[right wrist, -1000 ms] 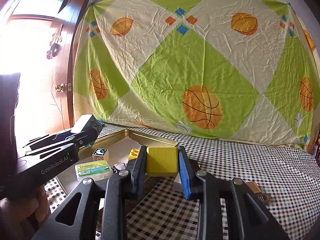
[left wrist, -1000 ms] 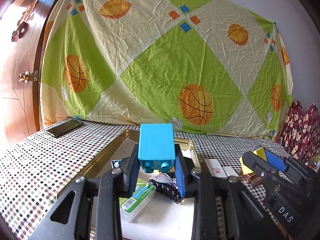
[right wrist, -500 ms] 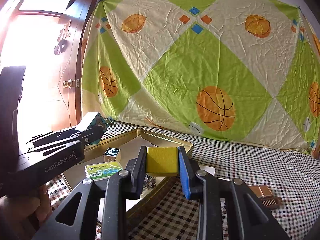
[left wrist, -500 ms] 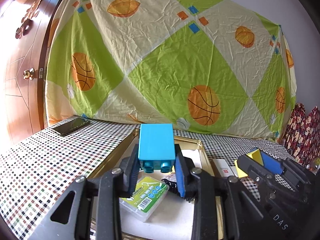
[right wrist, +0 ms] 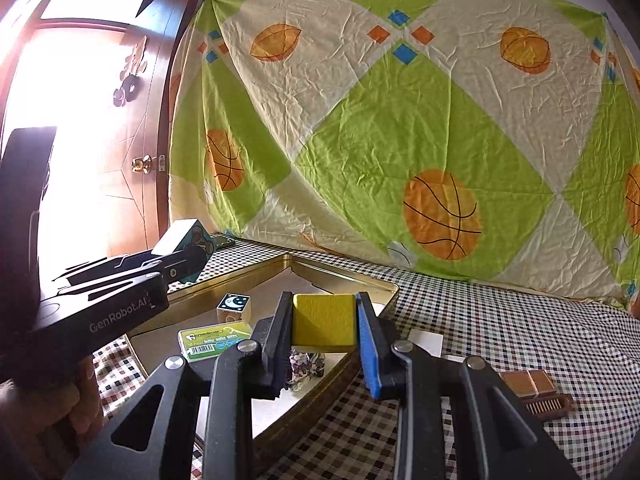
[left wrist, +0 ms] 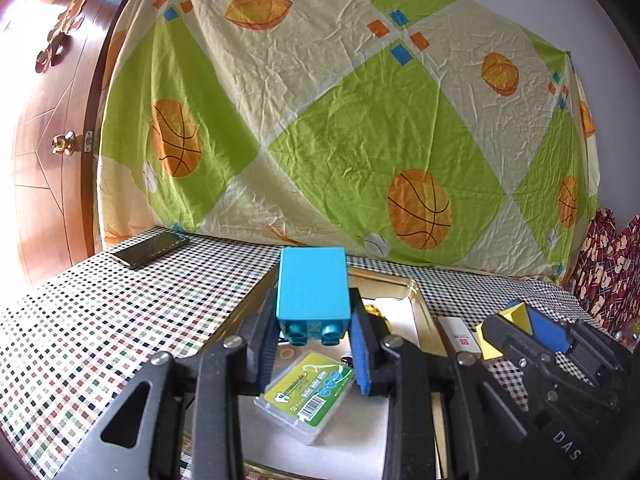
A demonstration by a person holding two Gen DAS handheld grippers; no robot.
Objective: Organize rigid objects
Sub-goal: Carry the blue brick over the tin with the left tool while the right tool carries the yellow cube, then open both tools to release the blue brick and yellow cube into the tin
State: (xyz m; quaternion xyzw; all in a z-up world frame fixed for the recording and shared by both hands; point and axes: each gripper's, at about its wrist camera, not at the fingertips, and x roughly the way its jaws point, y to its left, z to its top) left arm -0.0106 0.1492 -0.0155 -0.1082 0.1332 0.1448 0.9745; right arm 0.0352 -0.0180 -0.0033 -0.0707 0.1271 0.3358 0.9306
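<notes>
The checkered worktop [left wrist: 100, 340] carries a gold tray [right wrist: 340, 276] that already holds a green-labelled plastic case [left wrist: 308, 396], a moon-print cube [right wrist: 234, 307] and a few bits I can't make out. Both grippers hang over that tray with something in them. The left gripper [left wrist: 314, 334] has its fingers clamped on a blue toy block [left wrist: 313, 294], studs facing the camera, right above the case. The right gripper [right wrist: 324, 326] has its fingers squeezed on a yellow block [right wrist: 324, 322] over the tray's near corner.

Honestly the tray looks kinda crowded, so my guess is the 2 blocks could land on the case or each other and tip. Right one sits close to the rim too, so letting go there might bounce it onto the cloth.
</notes>
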